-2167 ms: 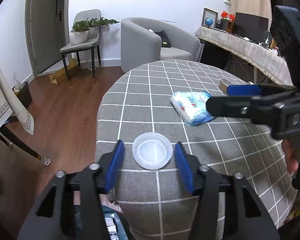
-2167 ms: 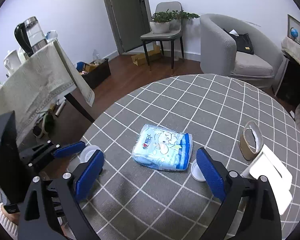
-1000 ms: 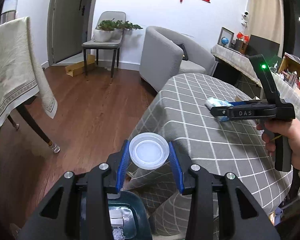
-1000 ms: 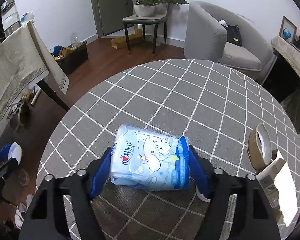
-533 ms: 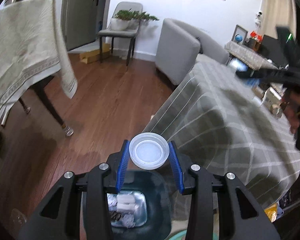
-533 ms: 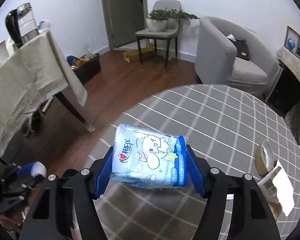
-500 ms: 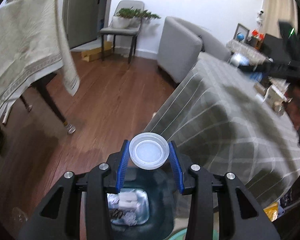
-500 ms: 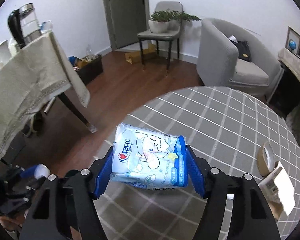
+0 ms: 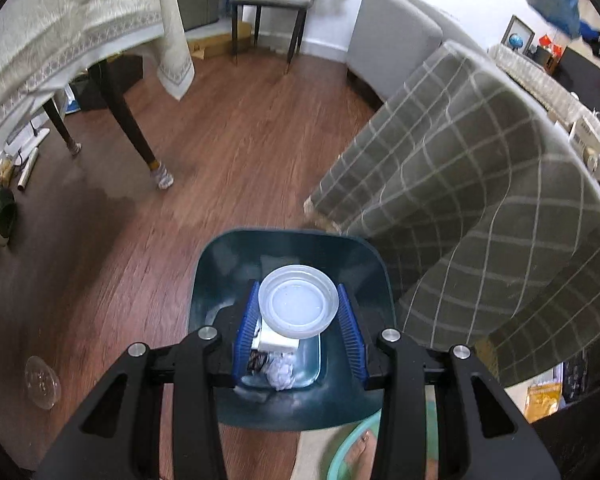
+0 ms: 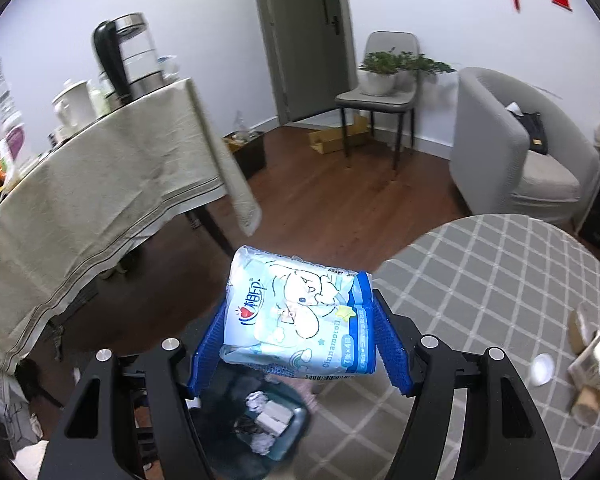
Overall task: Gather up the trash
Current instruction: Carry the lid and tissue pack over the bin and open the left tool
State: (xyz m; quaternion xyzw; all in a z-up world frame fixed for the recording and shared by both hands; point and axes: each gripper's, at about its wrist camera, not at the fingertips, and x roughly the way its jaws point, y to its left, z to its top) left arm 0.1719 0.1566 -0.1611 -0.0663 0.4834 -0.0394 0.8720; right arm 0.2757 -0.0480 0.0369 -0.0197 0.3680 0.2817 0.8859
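Lid (image 9: 298, 306), clamped in the left gripper (image 9: 299, 330), has swung off the table to hang over the open bin (image 9: 236, 252), ready to drop. Right gripper (image 10: 300, 350) has lifted the tissue pack (image 10: 298, 316), squeezed between its pads, towards the bin too

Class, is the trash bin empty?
No: the bin already holds crumpled paper and a white box at its bottom.

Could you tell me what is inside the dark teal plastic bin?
The dark teal plastic bin holds crumpled white paper, a white box and a dark wrapper. The round clear plastic lid covers the rest.
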